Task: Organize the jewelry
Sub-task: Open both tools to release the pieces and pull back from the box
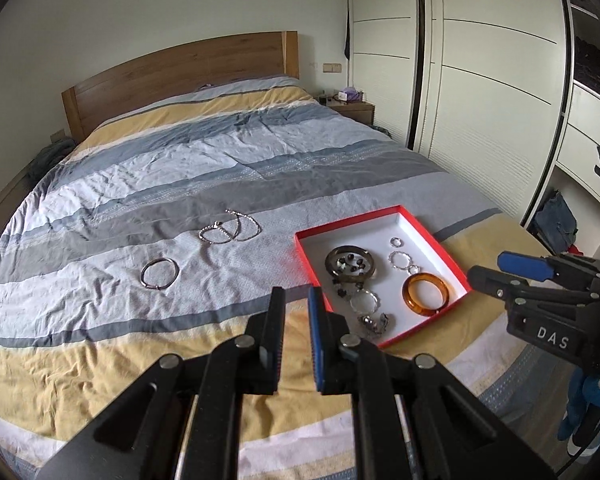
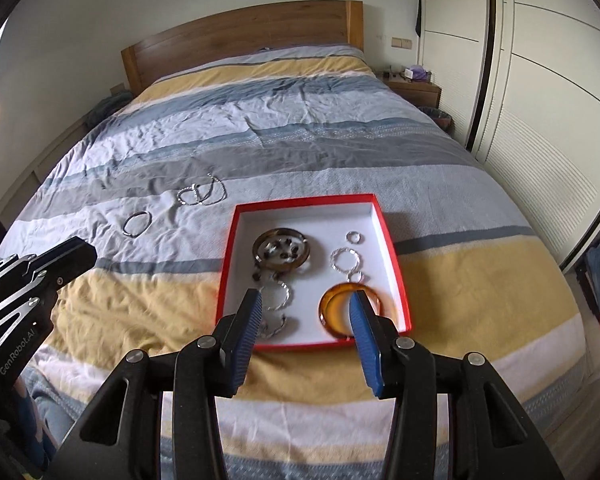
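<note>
- Working from the left wrist view: the left gripper [image 1: 296, 300] hangs above the striped bedspread [image 1: 228, 160] with its jaws nearly closed, a narrow gap between the pads and nothing in it.
- Three pieces lie loose on the bedspread, left of the red box [image 1: 440, 242]: a silver bangle [image 1: 160, 274] nearest, and a pair of linked silver bracelets [image 1: 230, 230] further up the bed.
- Recommended next step, as a judgement: open the left jaws wider, descend on the silver bangle, and pinch one side of the ring. The fabric is wrinkled, so keep the lower pad flat to avoid snagging cloth.
- The right gripper [image 1: 496, 270] shows at the right edge of this view; its jaw gap cannot be read from here.
- Working from the right wrist view: the right gripper [image 2: 304, 316] is held above the near edge of the red box, jaws well apart and empty.
- The box already holds an amber bangle [image 2: 336, 312], a dark ring with beads [image 2: 282, 254], small silver rings [image 2: 346, 260] and a twisted silver bracelet [image 2: 278, 296].
- Place new pieces in the bare white floor at the far side of the box, clear of the pile.
- Hard to make out: the amber bangle is partly covered by the right finger, and the cluster at the near left corner of the box is blurred and half hidden by the left finger.
- The left gripper's tips in this view are dark; no gap is visible.
</note>
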Demonstrator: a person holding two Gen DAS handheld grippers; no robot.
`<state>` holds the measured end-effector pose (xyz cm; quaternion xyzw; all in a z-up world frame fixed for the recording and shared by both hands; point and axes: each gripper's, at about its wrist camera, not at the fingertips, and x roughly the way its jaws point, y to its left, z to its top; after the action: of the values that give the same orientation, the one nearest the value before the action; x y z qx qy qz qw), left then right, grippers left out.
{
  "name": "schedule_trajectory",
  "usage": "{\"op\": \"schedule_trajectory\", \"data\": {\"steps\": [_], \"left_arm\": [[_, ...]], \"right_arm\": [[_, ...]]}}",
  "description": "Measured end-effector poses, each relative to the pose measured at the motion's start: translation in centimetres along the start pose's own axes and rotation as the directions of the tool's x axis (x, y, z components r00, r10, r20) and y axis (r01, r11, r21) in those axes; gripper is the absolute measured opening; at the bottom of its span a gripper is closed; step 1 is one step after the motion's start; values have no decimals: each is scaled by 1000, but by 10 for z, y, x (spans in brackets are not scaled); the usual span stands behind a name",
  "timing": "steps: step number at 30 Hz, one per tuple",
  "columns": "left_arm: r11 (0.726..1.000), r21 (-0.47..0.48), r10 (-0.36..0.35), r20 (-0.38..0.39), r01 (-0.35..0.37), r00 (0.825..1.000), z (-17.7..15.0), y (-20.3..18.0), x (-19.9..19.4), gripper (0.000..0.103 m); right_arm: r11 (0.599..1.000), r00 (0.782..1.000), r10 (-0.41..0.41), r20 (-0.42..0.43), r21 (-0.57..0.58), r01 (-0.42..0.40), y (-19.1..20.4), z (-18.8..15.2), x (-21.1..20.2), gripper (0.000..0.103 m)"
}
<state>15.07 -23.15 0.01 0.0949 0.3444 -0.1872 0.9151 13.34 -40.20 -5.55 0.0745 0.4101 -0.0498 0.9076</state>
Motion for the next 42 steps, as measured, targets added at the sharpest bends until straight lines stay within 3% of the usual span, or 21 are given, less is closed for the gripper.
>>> {"op": "schedule_trajectory", "data": {"steps": [11, 20, 31, 33, 35, 42], "left_arm": [[999, 4, 36, 34, -36, 999, -36, 13, -66, 11], [998, 4, 57, 74, -57, 996, -57, 25, -112, 11], [993, -21, 115, 48, -114, 992, -83, 51, -137, 11], [992, -26, 126, 51, -124, 991, -86, 56, -141, 16], [989, -39, 142, 63, -140, 988, -89, 60, -145, 37], [984, -66, 168, 56, -164, 984, -92, 71, -144, 39]], "right_arm": [[1000, 1000, 12, 29, 21, -13, 24, -43, -49, 46], [1000, 997, 1, 78, -11, -1, 52, -68, -90, 53], [996, 989, 22, 147, -86, -9, 90, -82, -122, 59], [994, 988, 31, 154, -108, -15, 97, -83, -123, 59], [991, 986, 35, 161, -133, -13, 105, -84, -125, 59], [977, 982, 45, 185, -212, -4, 126, -85, -129, 63]]}}
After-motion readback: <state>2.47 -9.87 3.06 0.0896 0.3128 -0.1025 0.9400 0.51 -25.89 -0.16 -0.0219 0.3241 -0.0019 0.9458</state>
